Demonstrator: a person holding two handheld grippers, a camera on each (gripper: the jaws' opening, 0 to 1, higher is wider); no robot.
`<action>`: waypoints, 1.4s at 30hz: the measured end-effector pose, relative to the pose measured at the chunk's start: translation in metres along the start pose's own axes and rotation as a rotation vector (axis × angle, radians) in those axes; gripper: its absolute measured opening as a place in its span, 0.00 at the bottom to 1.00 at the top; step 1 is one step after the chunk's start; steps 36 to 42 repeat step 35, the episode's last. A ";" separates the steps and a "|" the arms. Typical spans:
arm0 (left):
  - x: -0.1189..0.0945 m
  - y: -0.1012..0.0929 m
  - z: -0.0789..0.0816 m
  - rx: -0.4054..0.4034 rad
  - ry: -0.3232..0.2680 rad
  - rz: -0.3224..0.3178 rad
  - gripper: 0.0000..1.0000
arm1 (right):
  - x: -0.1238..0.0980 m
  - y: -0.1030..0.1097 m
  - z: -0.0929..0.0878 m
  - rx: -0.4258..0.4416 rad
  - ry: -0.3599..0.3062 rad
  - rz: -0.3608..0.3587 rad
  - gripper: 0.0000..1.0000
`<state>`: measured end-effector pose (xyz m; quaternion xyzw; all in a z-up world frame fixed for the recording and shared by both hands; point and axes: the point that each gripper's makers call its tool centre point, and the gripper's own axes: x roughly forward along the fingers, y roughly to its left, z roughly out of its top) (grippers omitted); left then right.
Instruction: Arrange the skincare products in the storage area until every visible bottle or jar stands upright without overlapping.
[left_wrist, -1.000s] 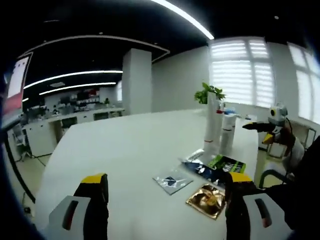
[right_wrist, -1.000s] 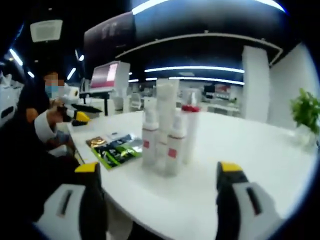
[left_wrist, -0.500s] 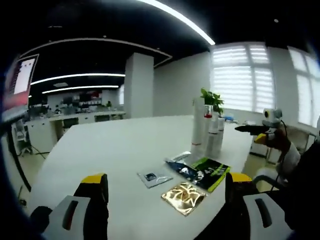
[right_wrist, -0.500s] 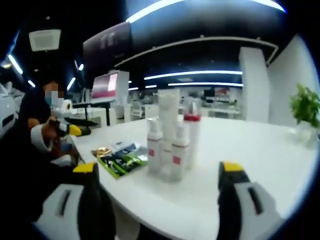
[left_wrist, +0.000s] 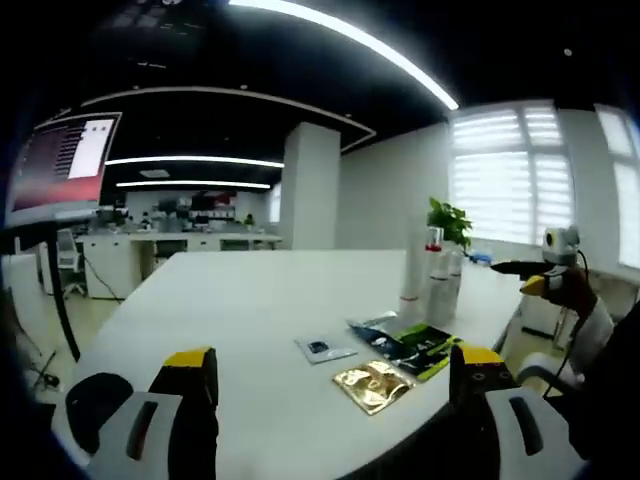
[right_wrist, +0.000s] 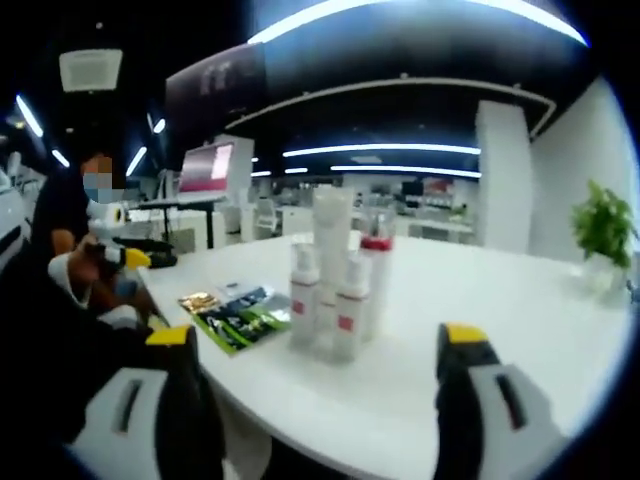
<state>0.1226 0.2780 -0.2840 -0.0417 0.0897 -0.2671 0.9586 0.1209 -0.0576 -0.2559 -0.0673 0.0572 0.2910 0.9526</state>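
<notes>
Both my grippers held above the surface, jaws apart, gripping nothing.

My right gripper (right_wrist: 320, 345) faces the bottles (right_wrist: 335, 285), standing upright, clustered on the white surface (right_wrist: 480, 300); flat sachets (right_wrist: 235, 308) lie beside them; my left gripper (left_wrist: 330, 365) looks over the sachets (left_wrist: 385, 355).

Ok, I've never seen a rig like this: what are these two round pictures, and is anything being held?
A person holds one handheld gripper in each hand; each carries a fisheye camera looking along its own two yellow-tipped jaws. In the left gripper view the left gripper is open and empty; in the right gripper view the right gripper is too. On the white table a cluster of white bottles stands upright, with flat sachets lying beside it. A potted plant stands farther along the table.
</notes>
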 end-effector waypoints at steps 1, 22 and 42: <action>-0.001 -0.001 0.001 -0.002 -0.006 0.002 0.99 | 0.000 0.001 0.001 0.000 -0.002 0.000 1.00; -0.005 -0.009 0.004 0.058 0.026 -0.013 0.97 | -0.012 -0.007 -0.005 0.035 0.027 -0.031 1.00; -0.002 -0.008 -0.004 0.113 0.046 -0.007 0.98 | -0.005 0.003 -0.002 0.115 -0.028 0.026 1.00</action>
